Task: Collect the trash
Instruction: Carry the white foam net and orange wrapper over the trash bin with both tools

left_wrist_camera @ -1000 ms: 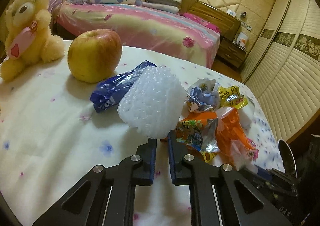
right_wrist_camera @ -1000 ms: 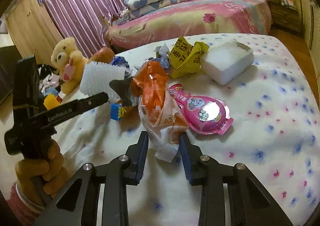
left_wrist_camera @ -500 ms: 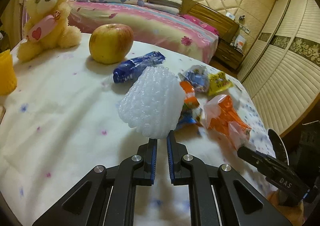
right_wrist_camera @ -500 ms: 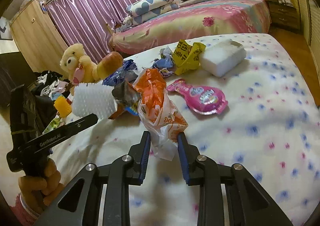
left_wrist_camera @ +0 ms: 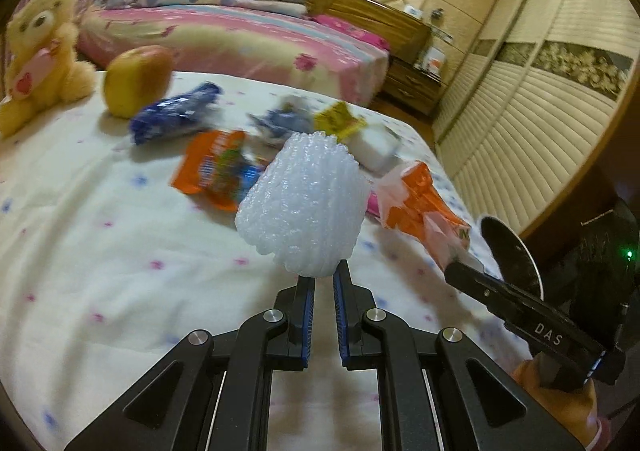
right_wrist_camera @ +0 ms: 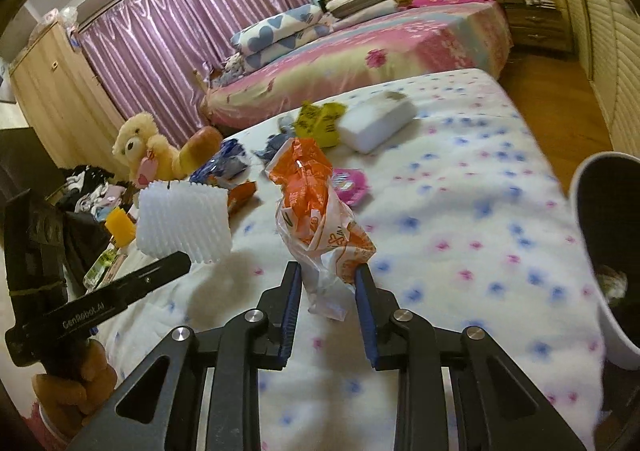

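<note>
Carriage of two trash items is judged to be the step in hand. Nearest, the left gripper [left_wrist_camera: 323,278] is seen with its fingers pinched almost fully together on the lower edge of the white foam net [left_wrist_camera: 304,207], which is held clear above the tabletop [left_wrist_camera: 100,251]. The right gripper [right_wrist_camera: 326,283] is closed narrowly on the tail of the orange plastic bag [right_wrist_camera: 320,211]; the bag stands up from the fingers, also lifted.

At the right edge of the right wrist view a white bin [right_wrist_camera: 600,251] stands beside the tabletop, its dark mouth open. Release is best withheld until each item hangs over that mouth, since both are light and could drift or snag on the rim. The foam net is held by a thin margin only; a steady, unhurried carry is advised.

Farther off, an orange snack wrapper [left_wrist_camera: 208,167], a blue wrapper [left_wrist_camera: 172,117], a yellow wrapper [right_wrist_camera: 320,119] and a white foam block [right_wrist_camera: 378,119] lie uncollected. The apple [left_wrist_camera: 136,79] and teddy bear [left_wrist_camera: 36,51] are judged not to be trash.
</note>
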Demonstrator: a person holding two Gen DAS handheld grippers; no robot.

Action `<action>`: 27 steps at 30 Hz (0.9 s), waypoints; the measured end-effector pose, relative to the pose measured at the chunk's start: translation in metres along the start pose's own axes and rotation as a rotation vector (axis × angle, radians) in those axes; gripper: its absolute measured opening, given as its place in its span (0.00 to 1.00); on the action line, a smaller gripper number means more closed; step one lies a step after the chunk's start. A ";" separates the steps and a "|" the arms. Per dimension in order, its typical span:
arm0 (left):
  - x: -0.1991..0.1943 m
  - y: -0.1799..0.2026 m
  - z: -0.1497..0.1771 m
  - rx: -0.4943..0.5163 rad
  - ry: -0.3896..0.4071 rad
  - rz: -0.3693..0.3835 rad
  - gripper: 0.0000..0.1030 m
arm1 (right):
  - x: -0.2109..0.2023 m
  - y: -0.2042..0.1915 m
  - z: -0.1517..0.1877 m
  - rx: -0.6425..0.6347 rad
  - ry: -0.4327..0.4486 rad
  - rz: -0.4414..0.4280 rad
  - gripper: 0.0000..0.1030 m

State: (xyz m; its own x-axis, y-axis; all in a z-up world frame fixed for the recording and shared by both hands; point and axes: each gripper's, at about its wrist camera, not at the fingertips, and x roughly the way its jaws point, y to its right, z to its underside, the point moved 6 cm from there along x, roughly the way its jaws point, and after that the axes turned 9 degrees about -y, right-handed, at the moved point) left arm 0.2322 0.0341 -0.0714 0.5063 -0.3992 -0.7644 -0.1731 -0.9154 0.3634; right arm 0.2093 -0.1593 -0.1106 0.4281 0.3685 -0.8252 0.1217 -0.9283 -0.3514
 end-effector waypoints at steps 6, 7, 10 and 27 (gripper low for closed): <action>0.014 0.031 0.006 0.053 -0.028 0.028 0.08 | -0.020 0.024 0.006 0.045 0.030 0.023 0.26; 0.017 0.036 0.006 0.060 -0.033 0.033 0.08 | -0.023 0.028 0.007 0.051 0.035 0.027 0.26; 0.025 0.049 0.007 0.079 -0.044 0.051 0.08 | -0.033 0.039 0.010 0.069 0.049 0.038 0.26; 0.070 0.124 0.007 0.199 -0.101 0.123 0.08 | -0.081 0.105 0.026 0.187 0.111 0.103 0.26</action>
State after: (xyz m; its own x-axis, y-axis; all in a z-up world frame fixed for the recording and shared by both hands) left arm 0.2398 -0.1074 -0.0837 0.3855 -0.5025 -0.7739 -0.3965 -0.8475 0.3528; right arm 0.1645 -0.2855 -0.0926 0.5272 0.2554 -0.8105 -0.0911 -0.9313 -0.3527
